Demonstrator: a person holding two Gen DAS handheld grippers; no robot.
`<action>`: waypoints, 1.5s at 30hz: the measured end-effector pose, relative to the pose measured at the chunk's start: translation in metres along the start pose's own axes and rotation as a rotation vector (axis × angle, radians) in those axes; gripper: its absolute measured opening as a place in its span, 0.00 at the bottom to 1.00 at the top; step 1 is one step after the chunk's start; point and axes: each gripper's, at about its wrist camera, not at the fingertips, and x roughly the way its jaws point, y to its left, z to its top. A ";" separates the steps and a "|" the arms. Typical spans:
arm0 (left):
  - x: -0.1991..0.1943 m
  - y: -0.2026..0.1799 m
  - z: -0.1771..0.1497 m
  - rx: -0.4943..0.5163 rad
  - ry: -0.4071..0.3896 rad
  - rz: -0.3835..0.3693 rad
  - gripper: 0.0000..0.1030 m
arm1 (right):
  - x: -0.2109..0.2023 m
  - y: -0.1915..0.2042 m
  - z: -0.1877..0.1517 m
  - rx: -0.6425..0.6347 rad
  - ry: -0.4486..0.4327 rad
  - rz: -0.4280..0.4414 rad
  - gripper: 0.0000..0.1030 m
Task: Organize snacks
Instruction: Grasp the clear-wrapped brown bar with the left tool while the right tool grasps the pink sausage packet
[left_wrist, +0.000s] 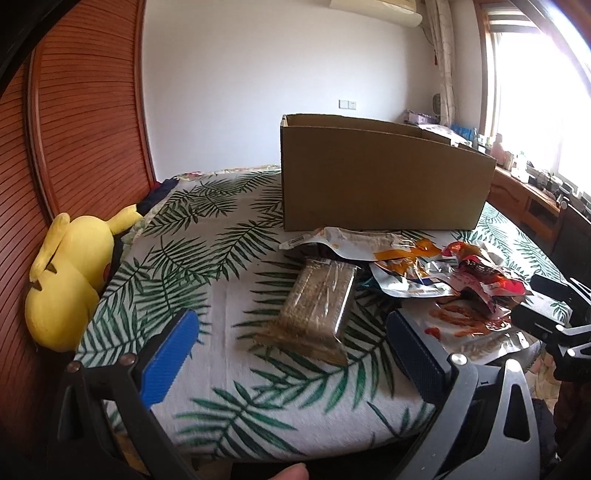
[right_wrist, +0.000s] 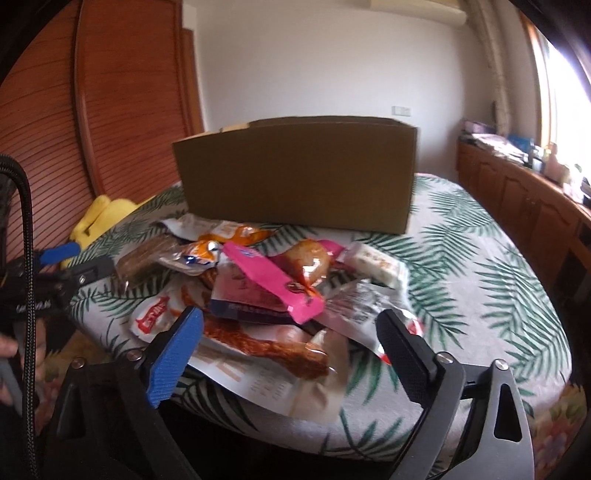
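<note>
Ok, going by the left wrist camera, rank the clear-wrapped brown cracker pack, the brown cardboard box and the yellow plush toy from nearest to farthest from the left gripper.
1. Clear-wrapped brown cracker pack, just ahead of the open left gripper.
2. Yellow plush toy, off to the left.
3. Brown cardboard box, behind the snacks.

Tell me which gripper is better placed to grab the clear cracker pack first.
Left. The left gripper is open with the cracker pack lying between its fingers' line. The right gripper, also open, faces the snack pile, with the pack off to its left.
</note>
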 end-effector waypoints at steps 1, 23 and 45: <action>0.002 0.001 0.002 0.002 0.007 -0.006 0.98 | 0.003 0.002 0.002 -0.011 0.010 0.012 0.88; 0.072 -0.004 0.025 0.031 0.250 -0.121 0.69 | 0.044 -0.013 0.069 -0.026 0.149 0.119 0.51; 0.066 0.008 0.023 0.006 0.206 -0.105 0.44 | 0.096 -0.044 0.077 0.082 0.394 0.153 0.53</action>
